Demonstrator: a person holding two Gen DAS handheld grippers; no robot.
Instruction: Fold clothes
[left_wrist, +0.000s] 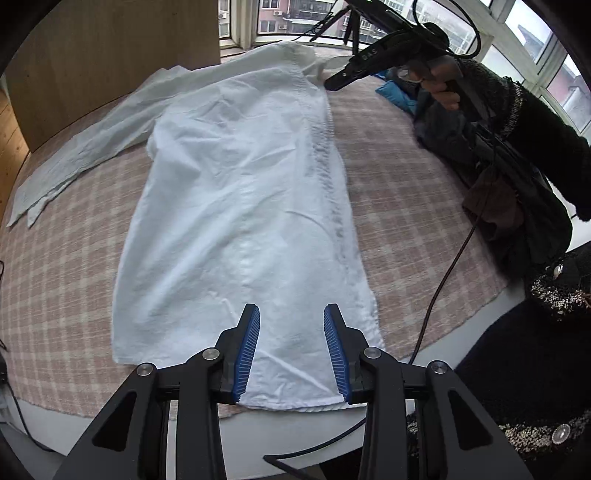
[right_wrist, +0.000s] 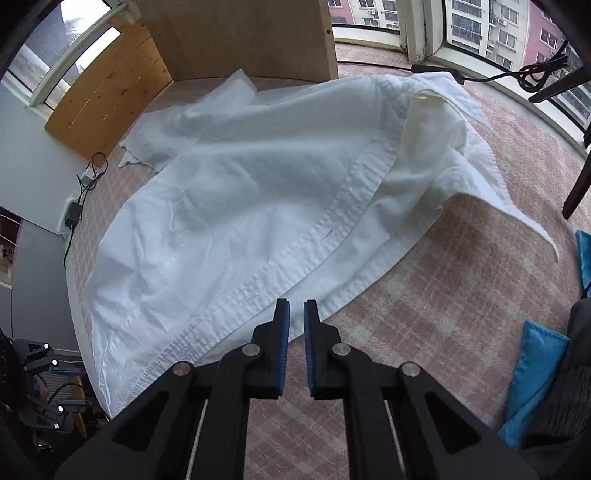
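- Blue-padded fingers (left_wrist: 246, 343) of the left tool (left_wrist: 291, 347) fill the near edge of the left wrist view, spread well apart and holding nothing, poised above the near hem of the white shirt (left_wrist: 236, 206).
- That shirt lies lengthwise on the pink checked bed cover (left_wrist: 66, 266), hem near, collar far, one sleeve (left_wrist: 77, 158) stretched out to the left; its right side appears already turned in over the body, leaving a long straight edge.
- Right tool (right_wrist: 296, 332) hangs just off the shirt's right edge beside the button placket (right_wrist: 332, 218), jaws nearly together with a narrow gap and no cloth between them.
- From the left wrist view the right tool (left_wrist: 334, 83) shows far up by the collar, gripped by a hand (left_wrist: 445, 94) in a dark fuzzy sleeve (left_wrist: 524, 125), angled down and leftward.
- Collar (right_wrist: 436, 122) and a loose point of fabric stand slightly off the cover on the right; whether a sleeve is tucked underneath is probably not decidable from here.
- Judged from the layout, the fold in hand concerns the long sides: a good grip would take the hem corner and the shoulder together, both layers pinched, lifted low and laid across evenly so that the edge stays straight and no wrinkle is trapped.
- Left sleeve lying outspread would suit being brought over the body next.
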